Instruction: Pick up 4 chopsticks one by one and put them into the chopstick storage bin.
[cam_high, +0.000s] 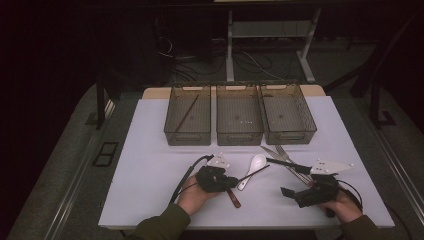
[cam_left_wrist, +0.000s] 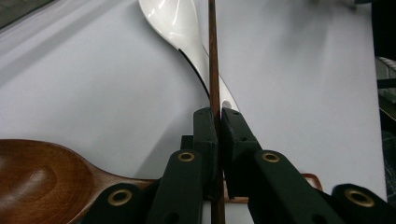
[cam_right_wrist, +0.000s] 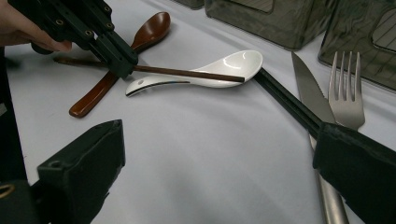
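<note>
Left gripper view shows my left gripper (cam_left_wrist: 217, 122) pinching the brown chopstick (cam_left_wrist: 214, 56) over the white spoon (cam_left_wrist: 180, 28), my right gripper (cam_right_wrist: 210, 168) spread wide, so most sorting into the bins (cam_high: 239, 135) remains, I think.

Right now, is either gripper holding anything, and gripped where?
The left gripper is shut on the dark brown chopstick, pinched nearer its back end, with most of its length sticking out ahead over the white spoon. The right gripper is open, holding nothing.

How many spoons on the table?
2. The white ceramic spoon lies mid-table under the chopstick that the left gripper clamps; the brown wooden spoon lies beneath that gripper.
</note>
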